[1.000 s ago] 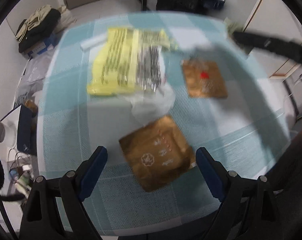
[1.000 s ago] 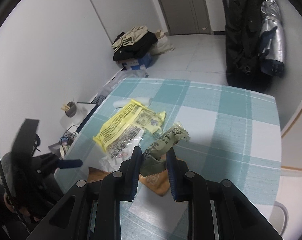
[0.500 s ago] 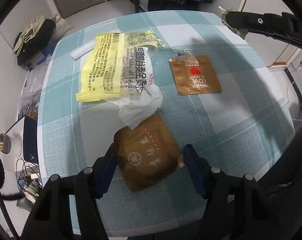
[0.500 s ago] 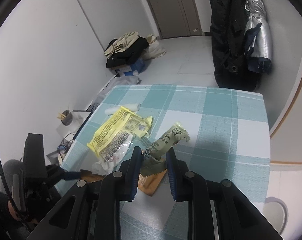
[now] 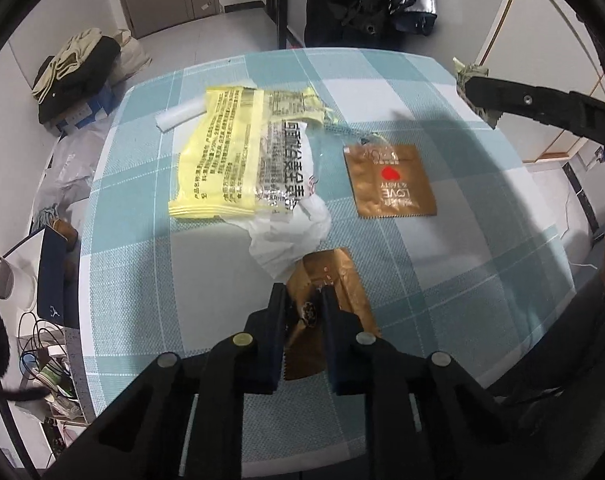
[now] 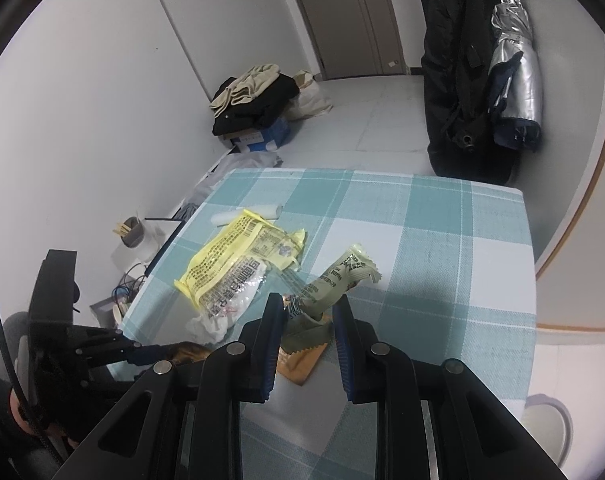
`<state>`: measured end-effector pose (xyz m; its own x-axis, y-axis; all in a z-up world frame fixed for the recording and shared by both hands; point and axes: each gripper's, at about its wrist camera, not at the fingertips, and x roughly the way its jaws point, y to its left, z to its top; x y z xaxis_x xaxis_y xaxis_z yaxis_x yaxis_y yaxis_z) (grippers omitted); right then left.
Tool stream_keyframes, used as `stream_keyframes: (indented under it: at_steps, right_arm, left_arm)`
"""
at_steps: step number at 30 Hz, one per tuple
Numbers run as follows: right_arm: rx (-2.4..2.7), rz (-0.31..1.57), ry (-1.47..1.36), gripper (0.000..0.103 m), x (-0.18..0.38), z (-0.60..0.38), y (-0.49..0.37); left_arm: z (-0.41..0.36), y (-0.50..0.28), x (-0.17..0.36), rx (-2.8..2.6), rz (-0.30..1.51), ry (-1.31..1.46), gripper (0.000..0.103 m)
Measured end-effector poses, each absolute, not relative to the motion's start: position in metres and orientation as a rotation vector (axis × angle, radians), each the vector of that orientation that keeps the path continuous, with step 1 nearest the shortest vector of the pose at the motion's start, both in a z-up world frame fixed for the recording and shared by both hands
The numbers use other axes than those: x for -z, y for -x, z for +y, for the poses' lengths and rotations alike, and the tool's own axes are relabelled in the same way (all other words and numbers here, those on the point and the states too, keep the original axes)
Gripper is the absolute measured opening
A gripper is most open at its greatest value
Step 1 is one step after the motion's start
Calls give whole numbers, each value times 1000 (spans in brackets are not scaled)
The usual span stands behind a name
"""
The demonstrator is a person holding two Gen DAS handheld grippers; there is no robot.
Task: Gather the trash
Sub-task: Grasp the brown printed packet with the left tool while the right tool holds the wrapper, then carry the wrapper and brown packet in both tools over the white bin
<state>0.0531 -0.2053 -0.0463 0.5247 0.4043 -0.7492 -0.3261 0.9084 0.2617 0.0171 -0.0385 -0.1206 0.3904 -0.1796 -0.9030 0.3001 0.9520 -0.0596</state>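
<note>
My left gripper is shut on a brown foil wrapper, creased between the jaws, at the near edge of the checked table. My right gripper is shut on a green snack wrapper and holds it above the table. On the table lie a yellow and clear bag, a crumpled white tissue, a second brown wrapper with a red heart and a white paper roll. The yellow bag and tissue also show in the right wrist view.
The right gripper's arm reaches over the table's right side. On the floor to the left are a cup with sticks, a dark box, cables and a clothes pile. A black coat hangs beyond the table.
My left gripper has closed from wide open onto the near brown wrapper, which now stands creased. My right gripper has kept hold of the green wrapper and moved back a little.
</note>
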Motion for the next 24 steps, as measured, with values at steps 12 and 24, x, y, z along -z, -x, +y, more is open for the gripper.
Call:
stream_keyframes:
  at_steps: [12,24]
  right_arm:
    - [-429,906,-156,24,38,-220,-49]
    - [-394,893,-231,24,13,-248,-16]
  left_arm:
    - [-35,-13,103,371,1140,-43,3]
    - [-61,-12,74,417,1086,-73,2]
